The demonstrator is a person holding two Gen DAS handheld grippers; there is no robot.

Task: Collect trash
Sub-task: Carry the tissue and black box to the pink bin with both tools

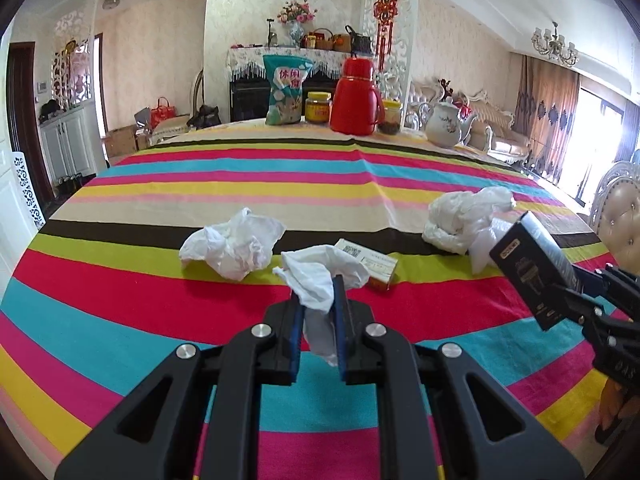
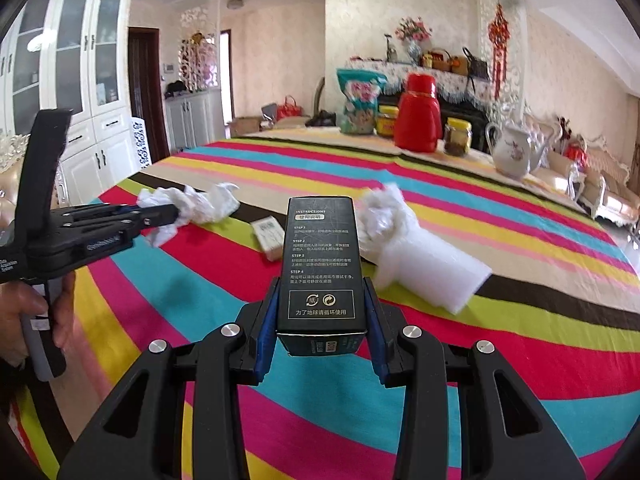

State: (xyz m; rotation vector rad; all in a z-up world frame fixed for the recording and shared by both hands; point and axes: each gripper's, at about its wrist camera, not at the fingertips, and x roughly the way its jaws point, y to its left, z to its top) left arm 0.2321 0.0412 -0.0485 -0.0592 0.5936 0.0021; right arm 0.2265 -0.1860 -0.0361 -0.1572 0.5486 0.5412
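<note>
My left gripper (image 1: 317, 292) is shut on a crumpled white tissue (image 1: 320, 276) and holds it above the striped tablecloth (image 1: 160, 312). It shows from the side in the right wrist view (image 2: 168, 214). My right gripper (image 2: 322, 300) is shut on a black carton (image 2: 322, 256) with printed instructions, held upright; it also shows in the left wrist view (image 1: 532, 264). On the cloth lie another crumpled tissue (image 1: 232, 244), a small white and orange box (image 1: 372, 264), a white plastic bag (image 1: 464, 216) and a white foam piece (image 2: 432, 276).
At the far edge of the table stand a teal snack bag (image 1: 285, 90), a yellow-lidded jar (image 1: 318, 107), a red thermos jug (image 1: 356, 98), a second jar (image 1: 390, 116) and a white teapot (image 1: 444, 120). A padded chair (image 1: 618, 216) stands at the right.
</note>
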